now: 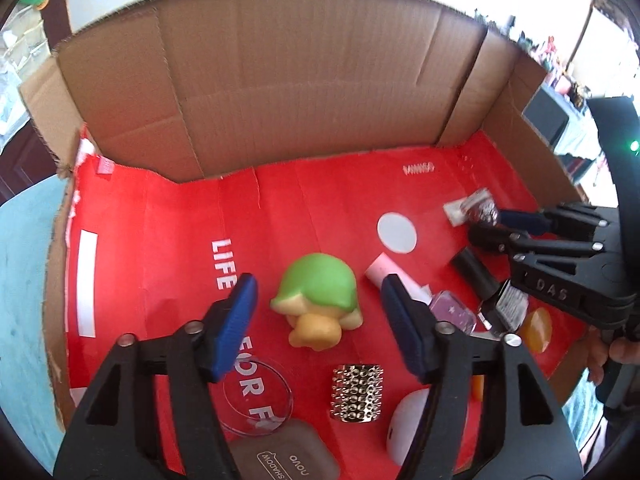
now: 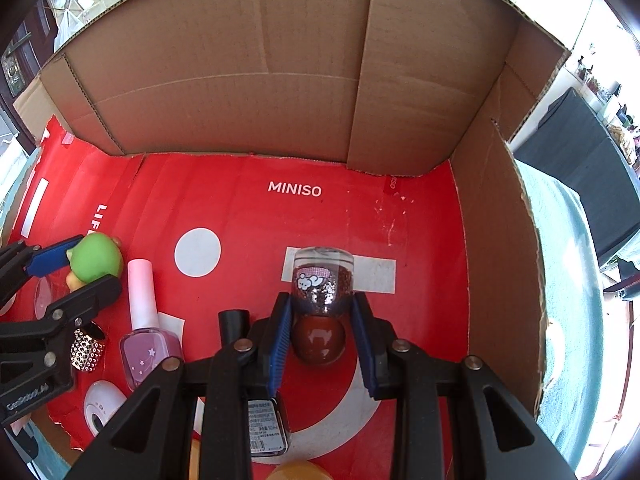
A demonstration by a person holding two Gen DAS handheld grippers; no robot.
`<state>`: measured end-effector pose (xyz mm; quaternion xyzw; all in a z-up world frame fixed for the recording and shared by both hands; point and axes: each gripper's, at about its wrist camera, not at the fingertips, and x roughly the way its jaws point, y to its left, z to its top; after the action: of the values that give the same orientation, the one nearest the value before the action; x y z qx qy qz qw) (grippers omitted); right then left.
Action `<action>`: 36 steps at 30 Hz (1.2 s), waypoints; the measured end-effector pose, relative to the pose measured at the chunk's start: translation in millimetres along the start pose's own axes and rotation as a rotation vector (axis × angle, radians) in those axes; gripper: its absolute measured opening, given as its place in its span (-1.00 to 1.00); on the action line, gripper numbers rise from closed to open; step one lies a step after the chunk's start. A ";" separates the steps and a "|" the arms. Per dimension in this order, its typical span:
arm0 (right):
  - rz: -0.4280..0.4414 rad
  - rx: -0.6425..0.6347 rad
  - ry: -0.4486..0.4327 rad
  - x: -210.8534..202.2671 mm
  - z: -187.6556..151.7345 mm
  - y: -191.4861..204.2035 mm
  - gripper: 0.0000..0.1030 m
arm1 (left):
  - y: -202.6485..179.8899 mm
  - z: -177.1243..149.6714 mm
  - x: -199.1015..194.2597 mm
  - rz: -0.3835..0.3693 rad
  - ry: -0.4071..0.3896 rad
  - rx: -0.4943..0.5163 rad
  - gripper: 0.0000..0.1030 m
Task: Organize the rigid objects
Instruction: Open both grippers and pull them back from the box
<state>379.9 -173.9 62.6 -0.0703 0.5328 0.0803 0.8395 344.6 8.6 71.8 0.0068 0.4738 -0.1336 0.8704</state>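
A green-capped yellow squishy toy point(image 1: 316, 300) lies on the red box floor point(image 1: 168, 240). My left gripper point(image 1: 319, 309) straddles it, open, its blue pads point(image 1: 240, 308) clear of the toy on both sides. From the right wrist view, the same gripper point(image 2: 78, 274) flanks the toy point(image 2: 96, 258) at the left edge. My right gripper point(image 2: 322, 312) is shut on a dark glitter bottle point(image 2: 323, 280) just above its round dark-red cap point(image 2: 318, 340). In the left wrist view that gripper point(image 1: 486, 226) holds the bottle point(image 1: 482, 210) at the far right.
Tall cardboard walls point(image 2: 240, 80) enclose the floor at the back and right. Loose items lie near the toy: a pink nail polish bottle point(image 2: 142, 320), silver studded cylinder point(image 1: 356, 394), clear round lid point(image 1: 258, 396), grey case point(image 1: 288, 456), white round object point(image 1: 408, 424), orange piece point(image 1: 538, 328), black labelled bottle point(image 2: 266, 426).
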 end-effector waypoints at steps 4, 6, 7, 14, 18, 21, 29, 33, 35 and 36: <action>0.007 0.007 -0.017 -6.8 -0.2 -2.4 -0.18 | 3.6 0.0 -13.4 -0.021 -0.041 -0.032 0.38; 0.012 0.013 -0.028 -11.4 -1.0 -3.8 -0.17 | 3.9 -1.1 -19.7 -0.018 -0.057 -0.034 0.39; 0.019 0.018 -0.035 -14.8 -1.5 -5.0 -0.17 | 2.8 -1.8 -23.5 -0.013 -0.066 -0.032 0.39; 0.068 0.030 -0.140 -55.4 -14.3 -10.9 0.13 | -5.0 -10.8 -60.6 0.085 -0.188 -0.011 0.53; 0.059 0.025 -0.223 -84.9 -26.9 -8.0 0.38 | -7.8 -24.1 -84.2 0.137 -0.277 0.010 0.58; 0.057 0.019 -0.285 -105.5 -41.5 -5.8 0.57 | -10.5 -36.9 -100.6 0.146 -0.319 -0.005 0.69; 0.018 0.018 -0.458 -136.8 -91.0 1.2 1.00 | -22.3 -79.9 -127.1 0.178 -0.441 -0.009 0.91; -0.040 0.024 -0.519 -134.1 -113.9 5.4 1.00 | -26.8 -97.8 -121.3 0.198 -0.481 -0.004 0.91; -0.060 0.022 -0.542 -126.4 -122.6 6.9 1.00 | -27.0 -103.5 -113.9 0.219 -0.492 -0.013 0.91; -0.047 0.026 -0.551 -121.9 -125.6 6.0 1.00 | -26.4 -104.8 -109.2 0.217 -0.488 -0.016 0.91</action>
<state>216.5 -201.0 119.8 -0.0476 0.2835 0.0700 0.9552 195.8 22.3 107.4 0.0184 0.2473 -0.0334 0.9682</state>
